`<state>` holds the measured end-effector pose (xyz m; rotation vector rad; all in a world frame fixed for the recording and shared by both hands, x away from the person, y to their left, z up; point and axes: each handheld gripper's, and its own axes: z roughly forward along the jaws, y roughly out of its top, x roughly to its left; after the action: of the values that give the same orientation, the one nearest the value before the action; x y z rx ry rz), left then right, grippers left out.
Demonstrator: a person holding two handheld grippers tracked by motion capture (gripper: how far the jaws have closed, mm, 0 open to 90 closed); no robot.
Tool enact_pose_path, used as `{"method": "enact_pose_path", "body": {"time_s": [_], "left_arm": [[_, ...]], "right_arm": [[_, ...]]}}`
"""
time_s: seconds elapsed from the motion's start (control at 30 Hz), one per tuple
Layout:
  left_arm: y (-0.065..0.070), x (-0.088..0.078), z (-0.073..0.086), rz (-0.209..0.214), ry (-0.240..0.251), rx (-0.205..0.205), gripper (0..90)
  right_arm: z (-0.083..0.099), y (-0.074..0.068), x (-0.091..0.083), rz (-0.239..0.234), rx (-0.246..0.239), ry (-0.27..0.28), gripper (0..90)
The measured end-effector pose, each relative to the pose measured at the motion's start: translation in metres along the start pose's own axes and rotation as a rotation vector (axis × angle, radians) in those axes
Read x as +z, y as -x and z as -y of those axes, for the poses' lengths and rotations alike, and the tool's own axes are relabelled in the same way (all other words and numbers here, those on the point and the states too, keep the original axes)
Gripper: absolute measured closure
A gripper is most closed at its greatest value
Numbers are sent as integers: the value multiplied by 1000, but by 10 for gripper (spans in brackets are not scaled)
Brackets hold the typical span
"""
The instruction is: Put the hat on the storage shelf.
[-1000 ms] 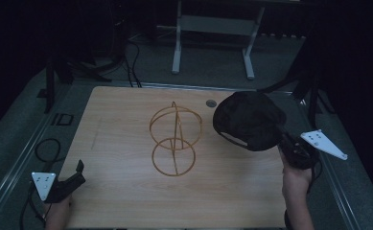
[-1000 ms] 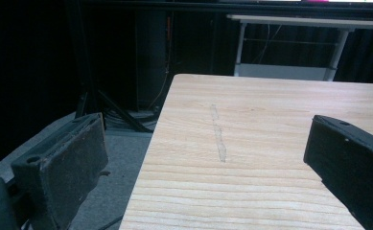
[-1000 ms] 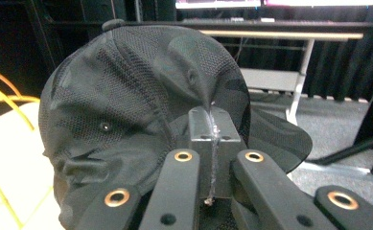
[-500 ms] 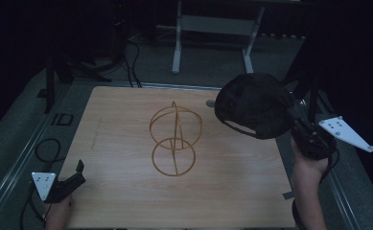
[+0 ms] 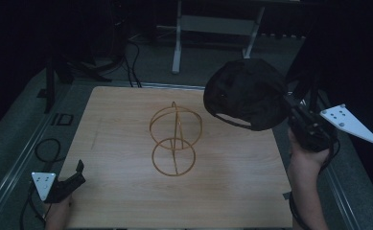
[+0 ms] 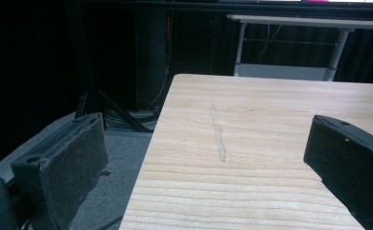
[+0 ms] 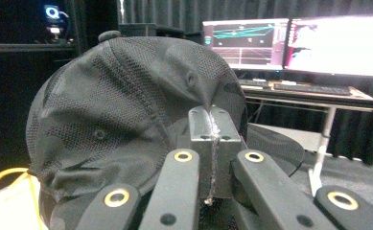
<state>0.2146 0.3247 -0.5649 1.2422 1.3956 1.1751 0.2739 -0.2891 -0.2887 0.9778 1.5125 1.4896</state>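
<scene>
Table (image 5: 126,201): bare wood, wire stand (image 5: 174,139) at centre. My right gripper (image 5: 289,111) is clamped on the black cap (image 5: 246,93), held in the air at 2 o'clock from the stand. In the right gripper view the cap (image 7: 126,105) hides its own brim. My left gripper (image 5: 76,175), jaws apart, holds nothing at 7 o'clock. No legible writing.

black hand-held gripper (image 5: 289,108), grey three-cornered plate (image 5: 349,123)

A black mesh cap (image 5: 245,95) hangs in the air, pinched at its edge. It sits at two o'clock over the table (crown tilted away).
</scene>
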Motion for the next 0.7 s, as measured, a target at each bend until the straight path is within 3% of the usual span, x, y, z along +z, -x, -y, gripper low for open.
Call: {"method": "enact_pose_path", "body": {"time_s": [0.7], "left_arm": [[0,0,0,5,2,-2,18]], "right_arm": [[-3,-67,38,-185,22,20,900]]}}
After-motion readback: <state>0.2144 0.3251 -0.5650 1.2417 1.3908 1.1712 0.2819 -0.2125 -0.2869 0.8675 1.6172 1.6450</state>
